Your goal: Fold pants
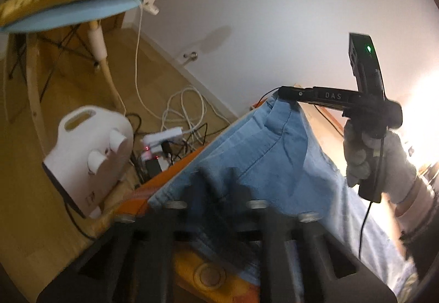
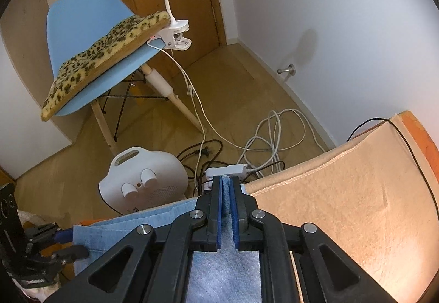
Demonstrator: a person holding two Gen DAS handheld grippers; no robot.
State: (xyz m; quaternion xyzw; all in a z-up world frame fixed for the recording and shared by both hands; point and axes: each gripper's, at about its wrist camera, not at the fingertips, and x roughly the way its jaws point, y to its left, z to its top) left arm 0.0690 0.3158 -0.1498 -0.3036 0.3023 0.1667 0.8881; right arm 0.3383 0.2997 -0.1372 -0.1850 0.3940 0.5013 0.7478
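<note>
Over the terry towel [image 2: 343, 207], both grippers, right [image 2: 226, 187] and left [image 2: 72, 244], pinch the soft blue denim pants [image 1: 263, 154] tight by an edge.

Hand-held gripper pair, black frame
Right hand-held gripper [image 2: 226, 209]: blue pads [image 2: 216, 209], silver screws; "DAS" lettering, green light, grey glove [image 1: 365, 157] at frame right.
</note>
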